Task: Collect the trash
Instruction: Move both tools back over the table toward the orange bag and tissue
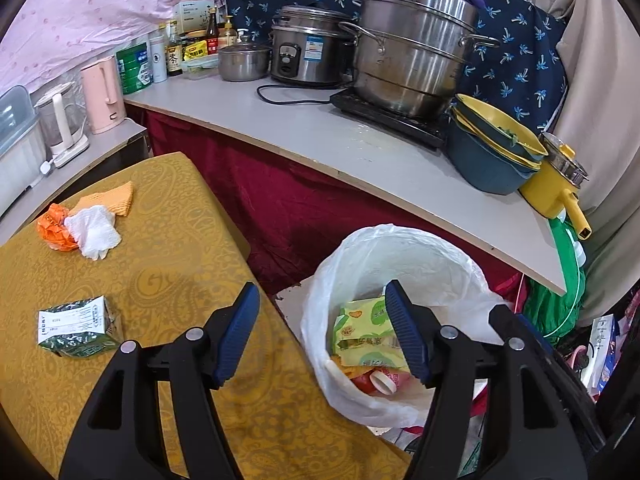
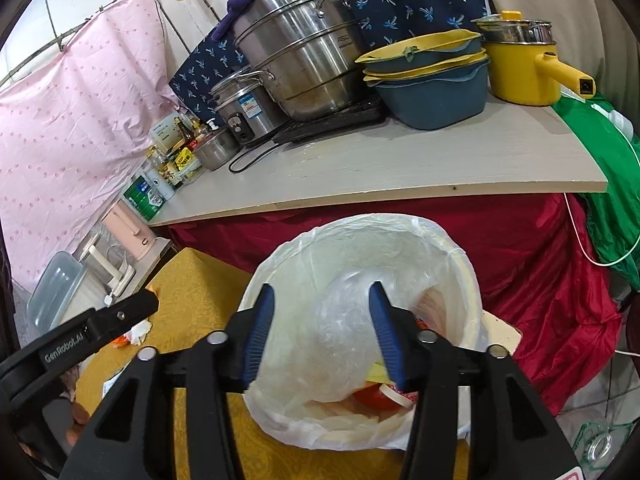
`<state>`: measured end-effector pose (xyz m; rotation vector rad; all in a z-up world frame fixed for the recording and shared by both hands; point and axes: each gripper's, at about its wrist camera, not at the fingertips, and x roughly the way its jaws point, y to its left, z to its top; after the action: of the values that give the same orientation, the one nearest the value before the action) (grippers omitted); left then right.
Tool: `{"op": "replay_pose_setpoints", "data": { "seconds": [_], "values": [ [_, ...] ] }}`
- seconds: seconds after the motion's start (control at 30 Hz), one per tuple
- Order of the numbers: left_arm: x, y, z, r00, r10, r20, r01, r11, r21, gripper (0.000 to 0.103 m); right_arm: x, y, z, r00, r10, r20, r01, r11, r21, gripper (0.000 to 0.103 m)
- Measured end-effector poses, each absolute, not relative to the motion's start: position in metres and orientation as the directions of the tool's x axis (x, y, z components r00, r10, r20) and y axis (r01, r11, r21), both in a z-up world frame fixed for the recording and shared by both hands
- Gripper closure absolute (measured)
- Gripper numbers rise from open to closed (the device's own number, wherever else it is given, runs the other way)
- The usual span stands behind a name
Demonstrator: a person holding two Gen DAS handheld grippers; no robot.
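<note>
A bin lined with a white plastic bag (image 1: 420, 252) stands beside the yellow-clothed table (image 1: 160, 264); it holds green snack wrappers (image 1: 360, 332) and a red cup with a white lid (image 1: 380, 384). On the table lie a green-white carton (image 1: 76, 328), a crumpled white tissue (image 1: 94, 232), an orange wrapper (image 1: 54, 228) and an orange cloth (image 1: 114, 198). My left gripper (image 1: 320, 300) is open and empty over the table edge next to the bin. My right gripper (image 2: 322, 300) is open over the bin (image 2: 460, 280); a blurred clear plastic piece (image 2: 340, 320) shows between its fingers.
A grey counter (image 1: 320, 128) behind holds a steamer pot (image 1: 412, 48), rice cooker (image 1: 308, 48), stacked blue-yellow basins (image 1: 492, 152), a yellow saucepan (image 1: 556, 192) and bottles. A pink kettle (image 1: 100, 96) stands at left. A red cloth (image 1: 300, 208) hangs under the counter.
</note>
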<state>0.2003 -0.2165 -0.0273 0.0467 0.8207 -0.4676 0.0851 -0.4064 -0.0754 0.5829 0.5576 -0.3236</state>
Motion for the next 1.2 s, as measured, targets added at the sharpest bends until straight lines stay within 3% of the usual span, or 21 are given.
{"op": "replay_pose_setpoints", "data": {
  "seconds": [0.3, 0.37, 0.53, 1.2],
  "values": [
    [0.199, -0.191, -0.024, 0.609, -0.363, -0.705, 0.385, 0.913, -0.137, 0.033, 0.082, -0.395, -0.066, 0.813, -0.131, -0.567, 0.428, 0.794, 0.431, 0.046],
    [0.197, -0.184, -0.022, 0.617, -0.356, -0.702, 0.375, 0.917, -0.136, 0.027, 0.081, -0.390, -0.063, 0.815, -0.129, -0.566, 0.424, 0.798, 0.429, 0.046],
    [0.194, -0.162, -0.018, 0.638, -0.342, -0.690, 0.344, 0.928, -0.143, 0.021, 0.082, -0.374, -0.053, 0.823, -0.119, -0.555, 0.401, 0.814, 0.421, 0.045],
    [0.220, -0.005, -0.018, 0.695, -0.193, -0.693, 0.098, 0.980, -0.175, 0.017, 0.147, -0.242, -0.041, 0.819, 0.054, -0.571, 0.197, 0.909, 0.368, 0.045]
  ]
}}
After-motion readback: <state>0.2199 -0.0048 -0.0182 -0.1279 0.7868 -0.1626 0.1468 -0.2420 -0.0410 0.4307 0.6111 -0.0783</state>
